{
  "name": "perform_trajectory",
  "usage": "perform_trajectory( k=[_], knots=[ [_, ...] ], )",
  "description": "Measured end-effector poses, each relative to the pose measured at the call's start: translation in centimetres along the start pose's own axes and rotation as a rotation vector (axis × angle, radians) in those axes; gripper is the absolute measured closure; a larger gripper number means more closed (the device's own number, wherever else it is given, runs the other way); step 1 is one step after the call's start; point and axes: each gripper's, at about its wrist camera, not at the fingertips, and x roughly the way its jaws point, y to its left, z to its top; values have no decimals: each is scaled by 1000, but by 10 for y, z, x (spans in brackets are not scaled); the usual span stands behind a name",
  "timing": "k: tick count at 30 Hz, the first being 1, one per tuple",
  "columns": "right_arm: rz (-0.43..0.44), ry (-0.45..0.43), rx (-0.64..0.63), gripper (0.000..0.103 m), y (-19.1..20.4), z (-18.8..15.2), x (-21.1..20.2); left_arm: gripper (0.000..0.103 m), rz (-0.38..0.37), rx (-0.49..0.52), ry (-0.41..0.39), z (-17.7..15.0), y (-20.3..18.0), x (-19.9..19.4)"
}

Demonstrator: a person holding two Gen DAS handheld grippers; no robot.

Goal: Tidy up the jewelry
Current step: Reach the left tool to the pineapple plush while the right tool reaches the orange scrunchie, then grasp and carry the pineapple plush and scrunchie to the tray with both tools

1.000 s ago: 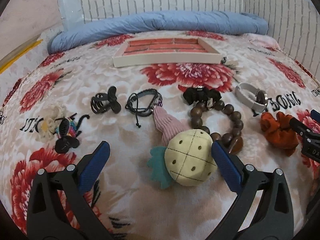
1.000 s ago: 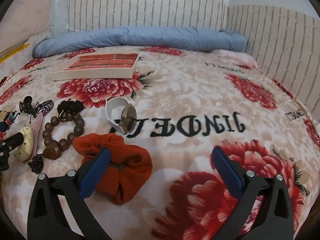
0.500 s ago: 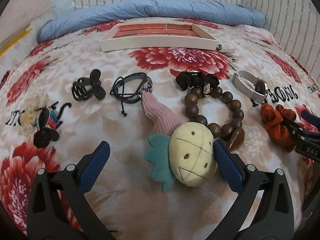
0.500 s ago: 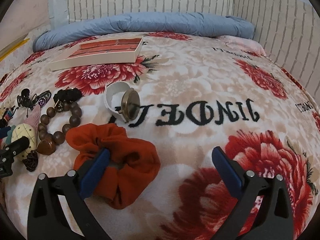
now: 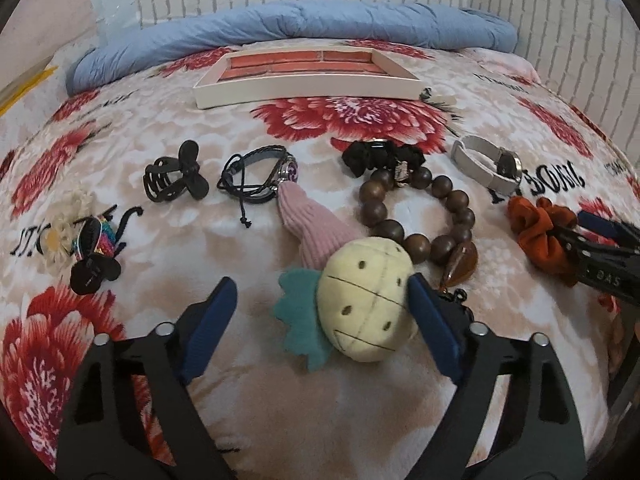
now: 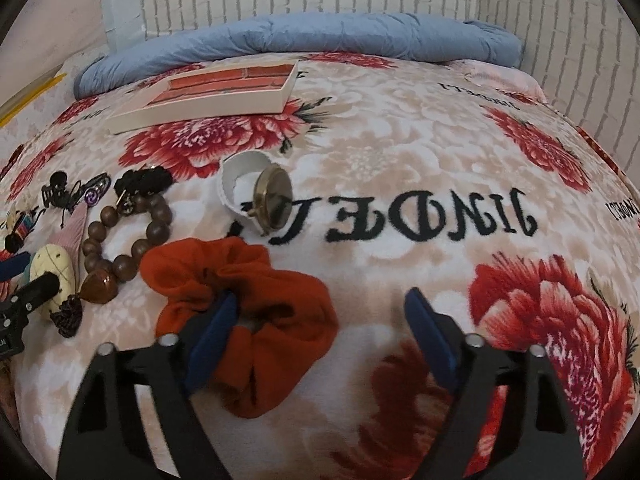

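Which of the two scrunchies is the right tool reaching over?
The orange scrunchie, under the right tool; the black scrunchie lies farther back by the beads.

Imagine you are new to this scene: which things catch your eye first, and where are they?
Nearest the left gripper, a plush pineapple lies between its open jaws. The orange scrunchie sits under the right gripper, one finger over its middle. Farther back, a shallow tray with a brick-pattern base rests on the floral blanket.
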Motion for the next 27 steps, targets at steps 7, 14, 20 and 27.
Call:
perform_trajectory(
  k=[7,14,20,27],
  knots=[
    [38,14,-29,52,8,-2,1,36,-4,46,1,-4,-4,-5],
    [75,15,-32,67,11,-3,0,57,-22,96,-3,-7,-12,-11],
    [101,10,-25,74,10,-3,-1,64,-19,116,-9,-7,-14,-17],
    [124,-32,-12,85,8,0,-12,70,27,142,-46,-7,-14,-32]
  ],
)
